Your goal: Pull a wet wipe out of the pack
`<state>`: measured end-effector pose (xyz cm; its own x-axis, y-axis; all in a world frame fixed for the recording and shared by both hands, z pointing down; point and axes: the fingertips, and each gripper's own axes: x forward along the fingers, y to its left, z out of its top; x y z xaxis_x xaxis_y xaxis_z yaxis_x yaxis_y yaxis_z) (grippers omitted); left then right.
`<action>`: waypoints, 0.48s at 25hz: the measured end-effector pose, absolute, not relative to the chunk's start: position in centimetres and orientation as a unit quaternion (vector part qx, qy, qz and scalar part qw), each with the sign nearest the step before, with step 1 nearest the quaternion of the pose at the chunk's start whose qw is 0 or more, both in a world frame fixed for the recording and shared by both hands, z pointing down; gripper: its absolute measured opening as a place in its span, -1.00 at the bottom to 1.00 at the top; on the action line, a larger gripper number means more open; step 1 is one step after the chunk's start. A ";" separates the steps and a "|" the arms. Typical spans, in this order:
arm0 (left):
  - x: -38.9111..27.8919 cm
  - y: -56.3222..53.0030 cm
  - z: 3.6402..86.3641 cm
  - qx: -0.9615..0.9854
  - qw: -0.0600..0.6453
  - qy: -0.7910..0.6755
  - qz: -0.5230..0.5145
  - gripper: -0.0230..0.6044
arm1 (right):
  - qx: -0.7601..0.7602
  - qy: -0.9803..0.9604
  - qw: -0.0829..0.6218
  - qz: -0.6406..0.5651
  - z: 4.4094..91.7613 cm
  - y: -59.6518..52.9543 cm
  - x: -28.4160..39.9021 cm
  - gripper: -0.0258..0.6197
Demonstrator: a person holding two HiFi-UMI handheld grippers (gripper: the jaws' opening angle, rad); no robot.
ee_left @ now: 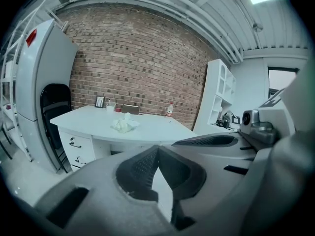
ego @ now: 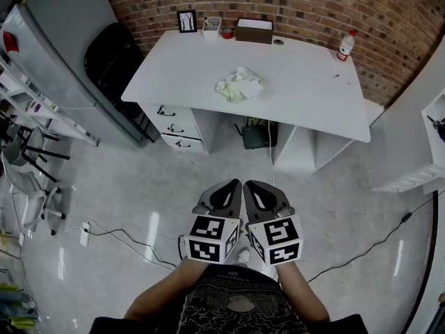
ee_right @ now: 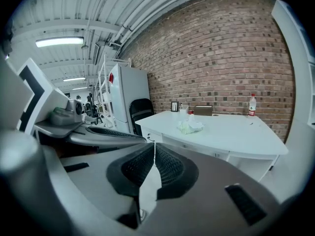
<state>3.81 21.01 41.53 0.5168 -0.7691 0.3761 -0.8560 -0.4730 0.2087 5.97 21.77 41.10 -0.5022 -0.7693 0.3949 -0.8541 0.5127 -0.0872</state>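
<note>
A pale, crumpled wet wipe pack (ego: 238, 87) lies near the middle of the white desk (ego: 306, 96), with white wipe material bunched on top. The same pack (ee_left: 124, 125) shows far ahead in the left gripper view, and the right gripper view has it (ee_right: 189, 127) too. My left gripper (ego: 233, 182) and right gripper (ego: 252, 184) hang side by side over the floor, well short of the desk. The jaws of the left gripper (ee_left: 157, 149) are shut with nothing between them. The right gripper (ee_right: 154, 144) is likewise shut and holds nothing.
At the desk's back edge stand a picture frame (ego: 186, 21), a cup (ego: 211, 26), a brown box (ego: 254, 30) and a bottle (ego: 345, 44). A black chair (ego: 115, 58) and a grey cabinet (ego: 62, 54) stand left. Cables and a power strip (ego: 85, 233) lie on the floor.
</note>
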 end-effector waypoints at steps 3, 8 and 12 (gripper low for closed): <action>3.1 18.9 41.8 0.852 0.191 -0.475 0.113 -0.89 | 0.476 -0.854 0.159 0.138 41.4 19.8 5.2 -0.86; 1.3 14.9 41.9 0.855 0.198 -0.466 0.113 -0.89 | 0.483 -0.849 0.165 0.139 41.3 16.0 3.3 -0.86; -0.4 11.9 41.8 0.859 0.202 -0.457 0.112 -0.89 | 0.493 -0.842 0.169 0.141 41.0 13.1 1.8 -0.86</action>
<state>-0.37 11.89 41.80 0.5581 -0.7396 0.3761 -0.8297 -0.5019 0.2443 1.80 13.13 41.01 -0.4564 -0.7826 0.4233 -0.8780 0.4734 -0.0713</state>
